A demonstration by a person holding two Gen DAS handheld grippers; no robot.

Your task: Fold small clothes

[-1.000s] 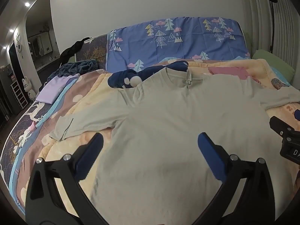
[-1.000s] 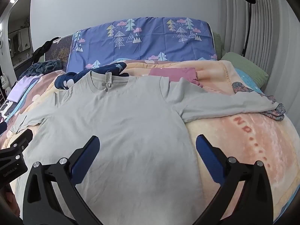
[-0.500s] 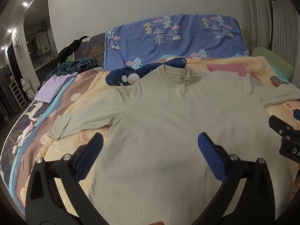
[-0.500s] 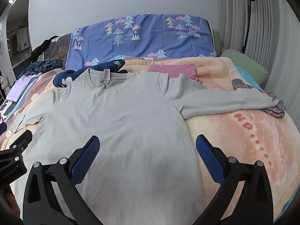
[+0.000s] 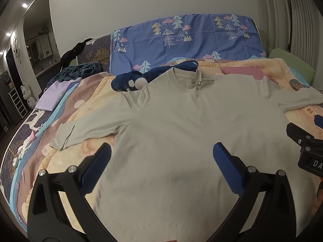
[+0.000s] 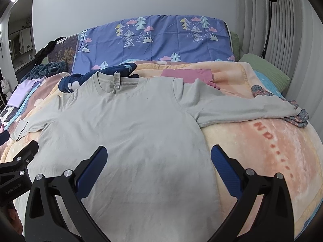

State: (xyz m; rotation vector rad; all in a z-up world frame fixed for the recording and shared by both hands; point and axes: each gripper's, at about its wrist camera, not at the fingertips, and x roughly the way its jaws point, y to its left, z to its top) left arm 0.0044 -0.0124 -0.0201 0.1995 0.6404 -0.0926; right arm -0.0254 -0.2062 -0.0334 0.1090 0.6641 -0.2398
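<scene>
A light grey T-shirt (image 5: 181,133) lies flat on the bed, collar far, both sleeves spread out; it also shows in the right wrist view (image 6: 131,133). My left gripper (image 5: 161,151) is open and empty above the shirt's lower left part. My right gripper (image 6: 158,151) is open and empty above the shirt's lower right part. The right gripper's body shows at the right edge of the left wrist view (image 5: 306,147). The left gripper's body shows at the left edge of the right wrist view (image 6: 16,169).
The bed carries a peach blanket (image 6: 262,151). A navy garment (image 5: 137,80) and a pink folded one (image 5: 242,71) lie beyond the collar. A patterned cloth (image 6: 294,111) lies under the right sleeve end. A lilac cloth (image 5: 52,96) lies far left.
Both views have tilted down slightly, so the shirt and headboard sit a little higher in frame. The shirt has not moved and both grippers stay open.
</scene>
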